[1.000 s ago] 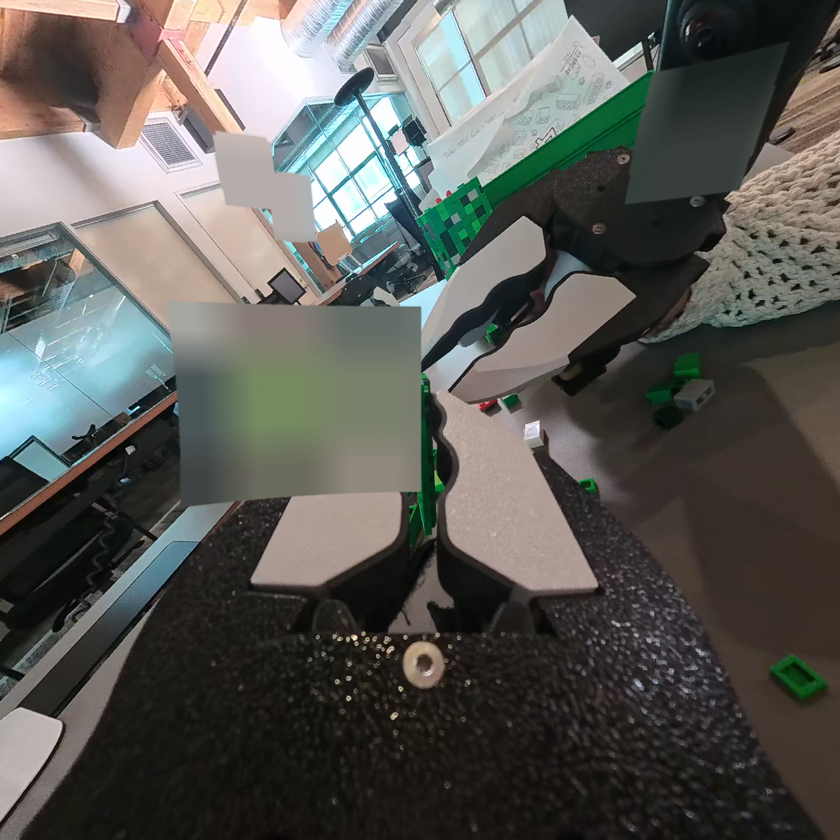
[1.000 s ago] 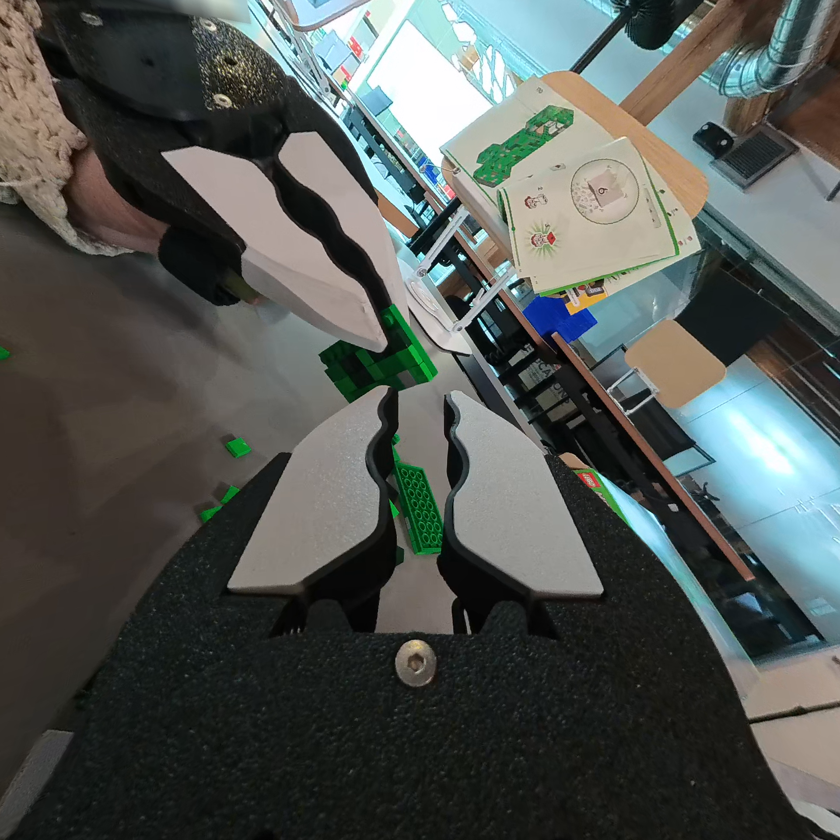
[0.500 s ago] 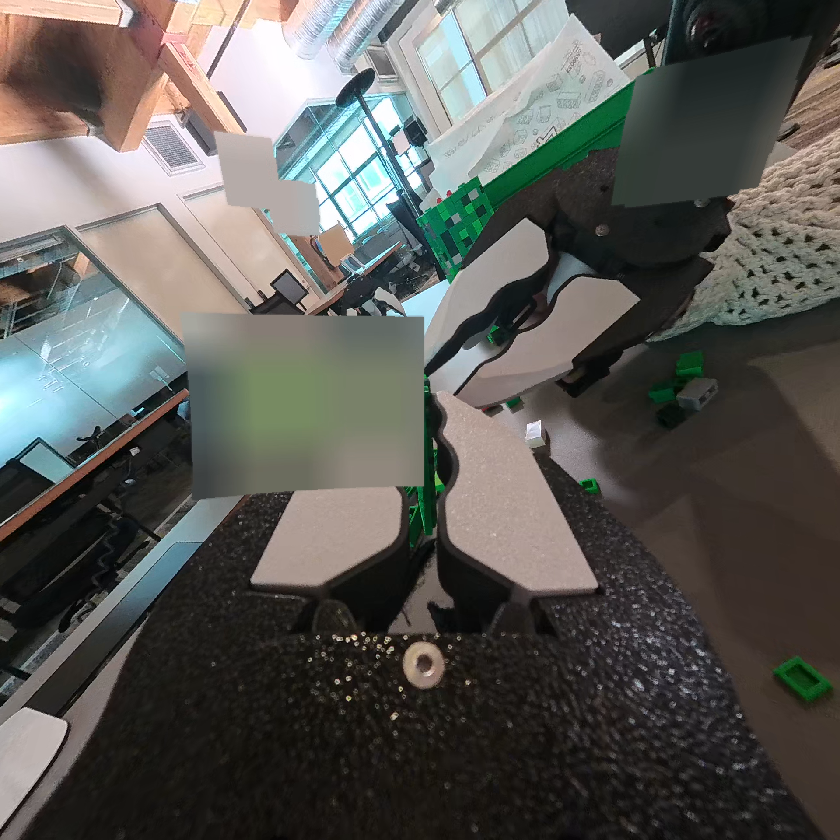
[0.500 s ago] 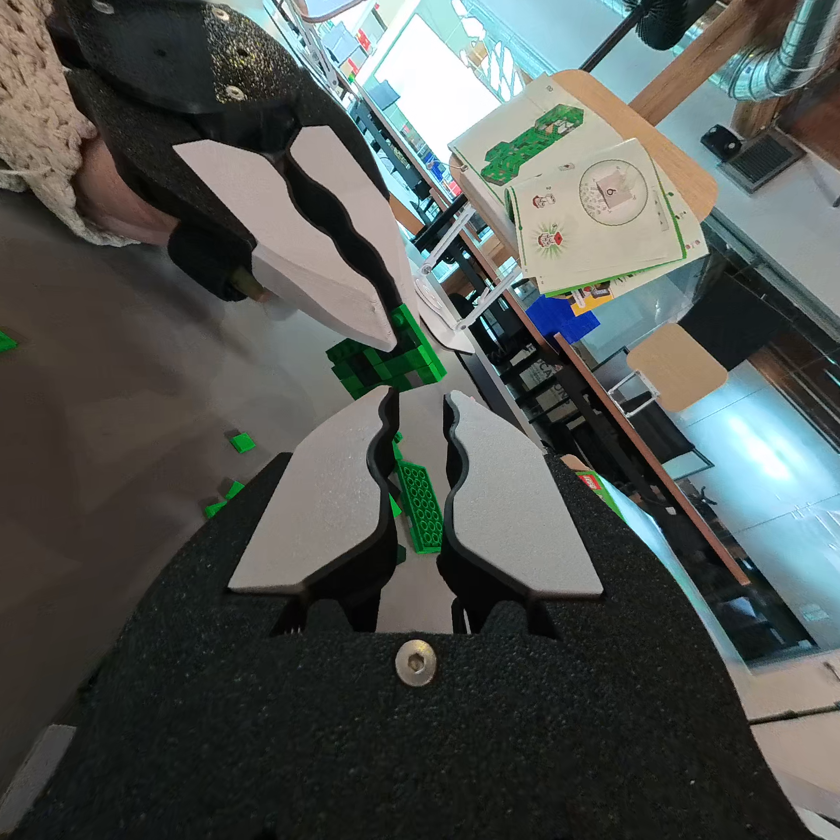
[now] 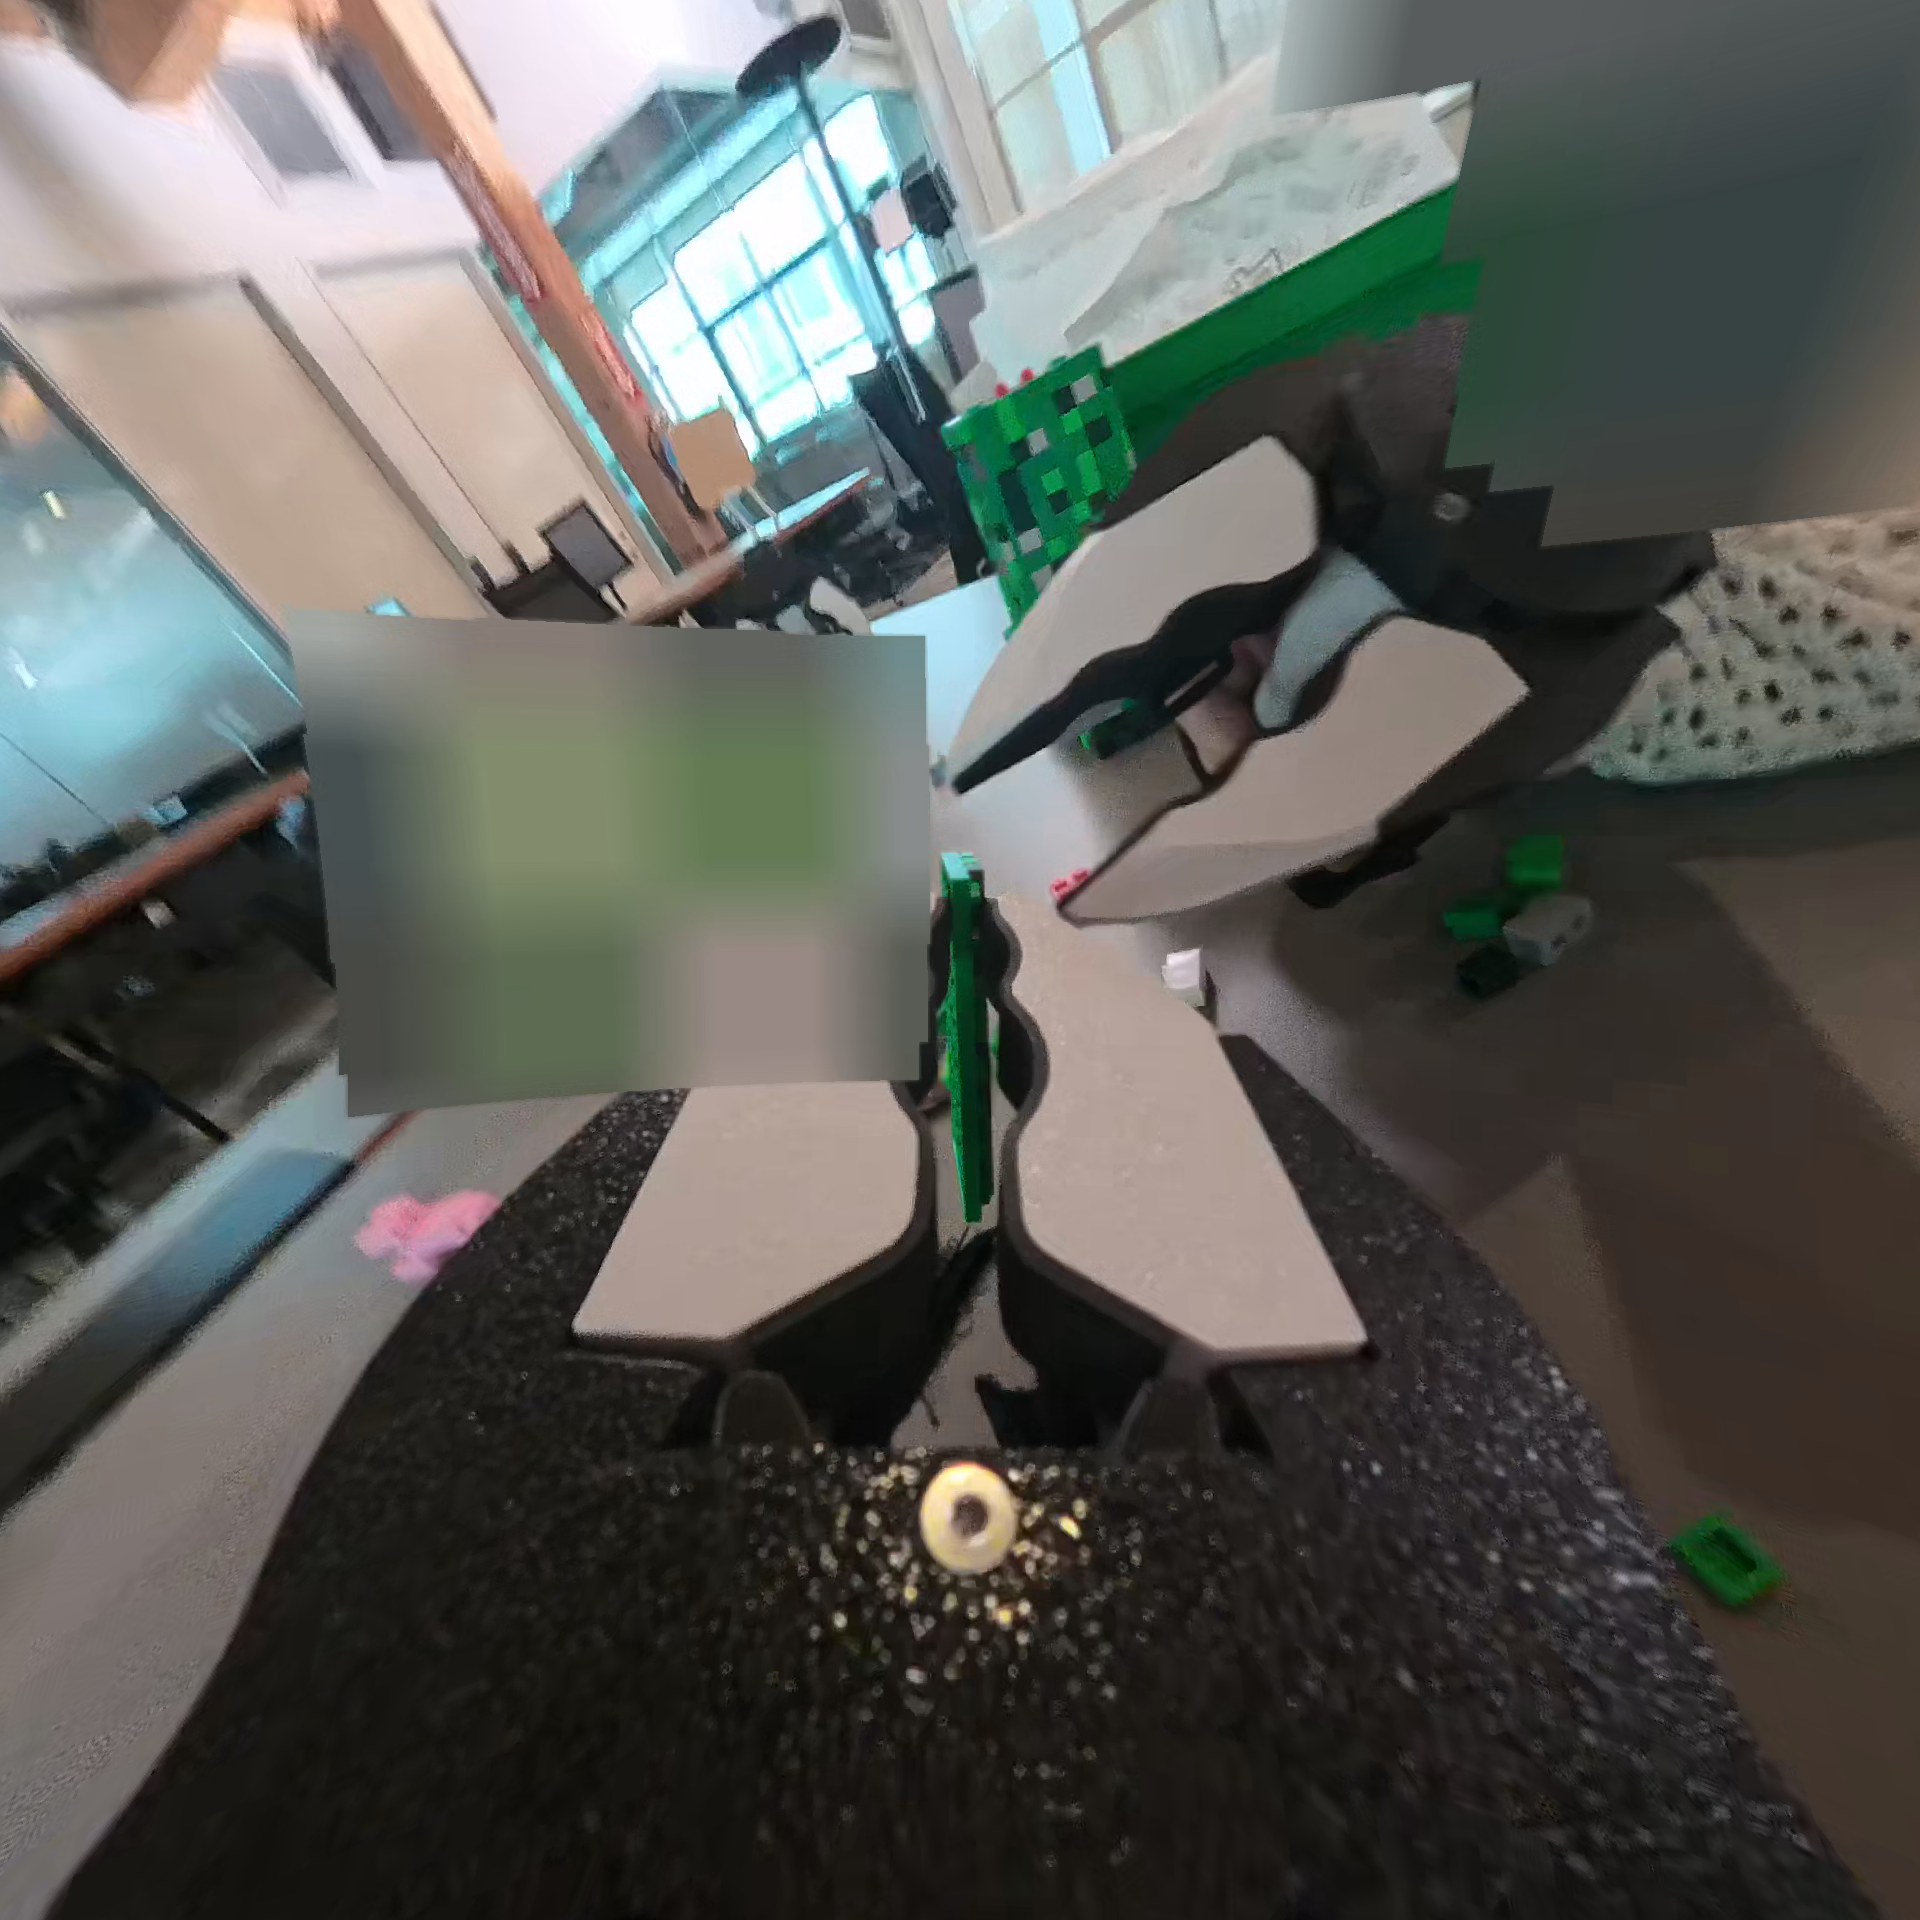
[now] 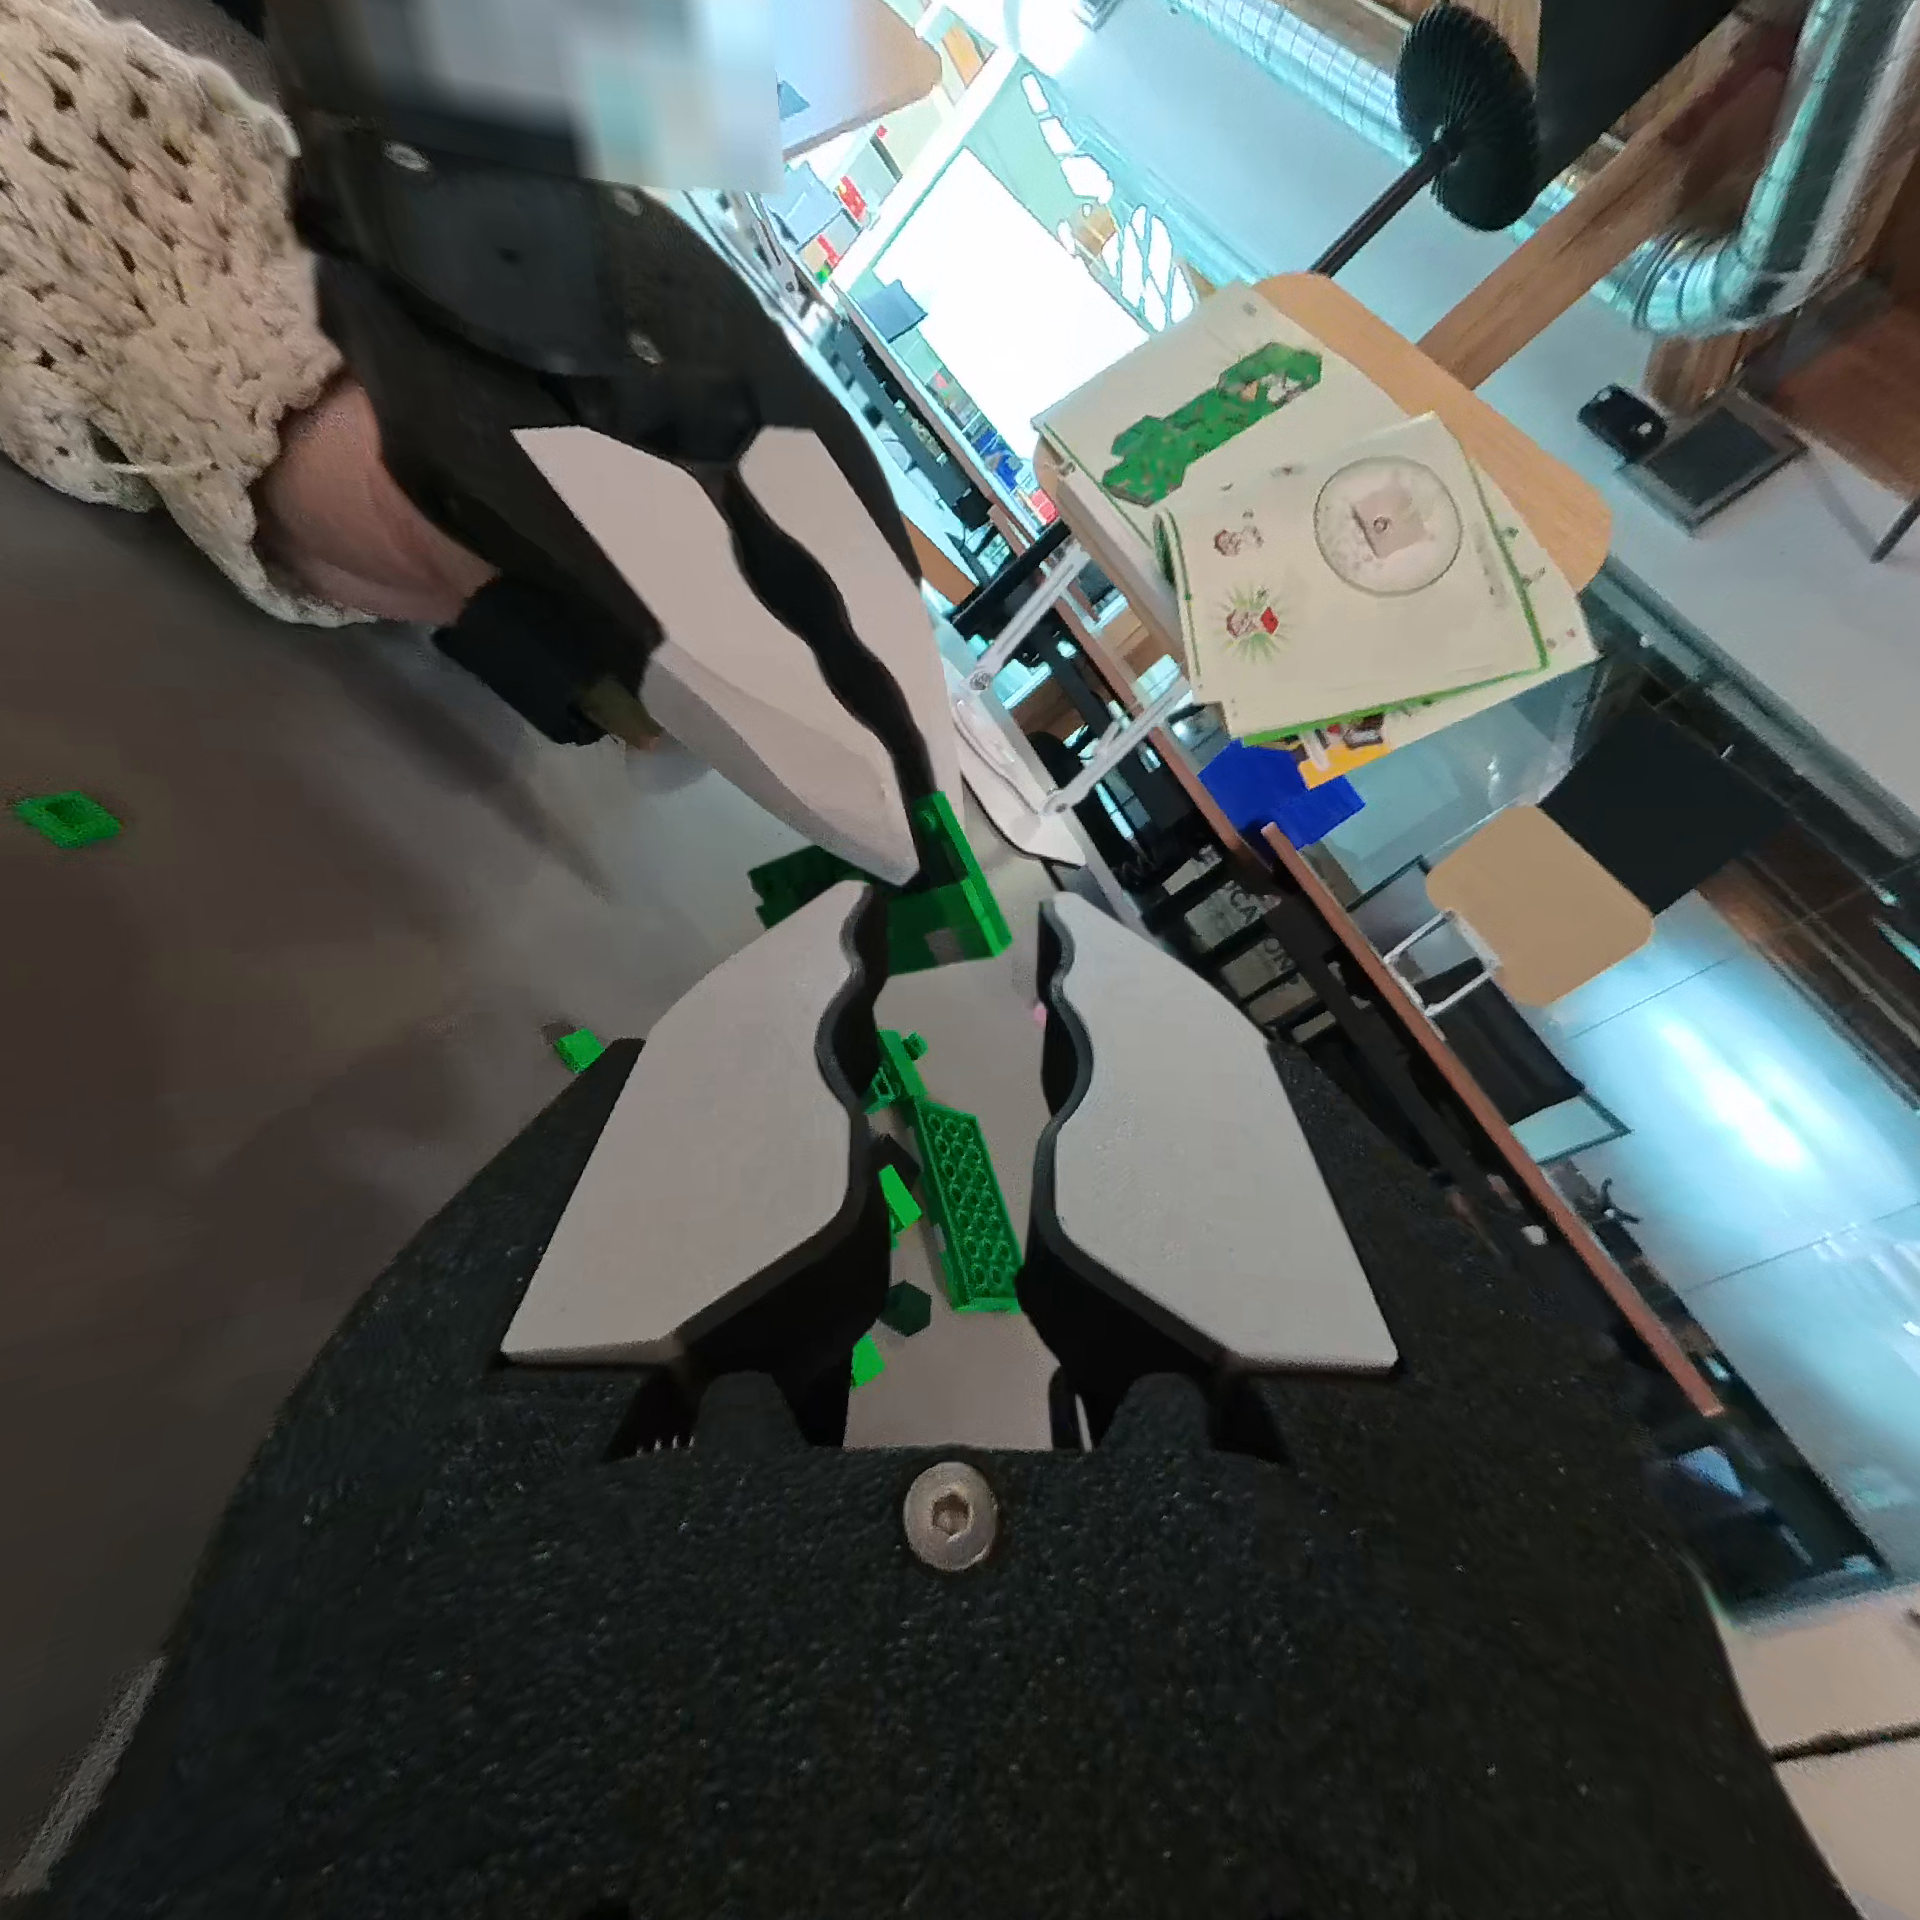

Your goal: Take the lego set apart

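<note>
My left gripper [image 5: 971, 935] clamps the small green brick assembly [image 6: 940, 904] edge-on above the grey table [image 6: 260, 1039]; my right gripper [image 6: 951, 925] stands spread before it. The blur hides the grip depth, so a crooked pinch may twist it loose.

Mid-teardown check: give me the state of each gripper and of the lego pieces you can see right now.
left gripper: shut on the green lego chunk.
green lego chunk: clamped, lifted off the table.
right gripper: open, holding nothing, close to the chunk.
green studded plate: detached, flat on the table.
small loose green pieces: scattered on the table.
</note>
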The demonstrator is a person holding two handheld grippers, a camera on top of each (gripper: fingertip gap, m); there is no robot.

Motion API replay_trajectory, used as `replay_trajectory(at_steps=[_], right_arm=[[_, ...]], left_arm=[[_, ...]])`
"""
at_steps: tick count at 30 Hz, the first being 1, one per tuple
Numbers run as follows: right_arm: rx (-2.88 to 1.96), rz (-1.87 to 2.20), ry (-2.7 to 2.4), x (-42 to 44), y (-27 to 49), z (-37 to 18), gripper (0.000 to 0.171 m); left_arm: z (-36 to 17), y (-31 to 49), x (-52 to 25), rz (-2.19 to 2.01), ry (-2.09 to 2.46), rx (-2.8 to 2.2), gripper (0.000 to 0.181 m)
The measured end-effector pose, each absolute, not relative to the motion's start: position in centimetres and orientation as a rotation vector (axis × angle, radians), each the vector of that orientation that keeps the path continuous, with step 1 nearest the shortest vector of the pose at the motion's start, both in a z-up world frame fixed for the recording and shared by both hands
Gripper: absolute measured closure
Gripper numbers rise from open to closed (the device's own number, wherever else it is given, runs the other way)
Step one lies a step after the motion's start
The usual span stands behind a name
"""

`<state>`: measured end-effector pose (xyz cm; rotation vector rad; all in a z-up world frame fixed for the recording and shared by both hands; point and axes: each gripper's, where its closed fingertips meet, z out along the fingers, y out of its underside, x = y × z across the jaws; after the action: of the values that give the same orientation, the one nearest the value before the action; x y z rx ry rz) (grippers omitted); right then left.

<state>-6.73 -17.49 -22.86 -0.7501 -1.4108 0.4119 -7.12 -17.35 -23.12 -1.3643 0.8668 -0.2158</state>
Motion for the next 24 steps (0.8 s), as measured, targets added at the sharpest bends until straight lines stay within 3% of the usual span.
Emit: replay_trajectory(at_steps=[8, 12, 18, 22, 24], right_arm=[[-0.609, 0.126, -1.456, -7.9, -18.4, -23.5, 0.113], [-0.581, -0.044, -1.456, -8.4, -18.0, -24.1, 0.115], [-0.666, 0.023, -1.430, -8.0, -17.4, -23.9, 0.120], [-0.702, 0.151, -1.432, -7.4, -17.7, -23.5, 0.140], [-0.697, 0.148, -1.448, -7.2, -17.7, -23.5, 0.141]], left_arm=[[-22.3, -16.8, -6.9, -0.582, 0.587, -1.545, 0.176], [-22.5, -16.9, -6.5, -0.636, 0.578, -1.570, 0.177], [-22.5, -17.1, -6.4, -0.594, 0.642, -1.567, 0.177], [-22.9, -17.5, -5.8, -0.623, 0.666, -1.579, 0.177], [-22.9, -17.4, -5.7, -0.654, 0.641, -1.585, 0.177]])
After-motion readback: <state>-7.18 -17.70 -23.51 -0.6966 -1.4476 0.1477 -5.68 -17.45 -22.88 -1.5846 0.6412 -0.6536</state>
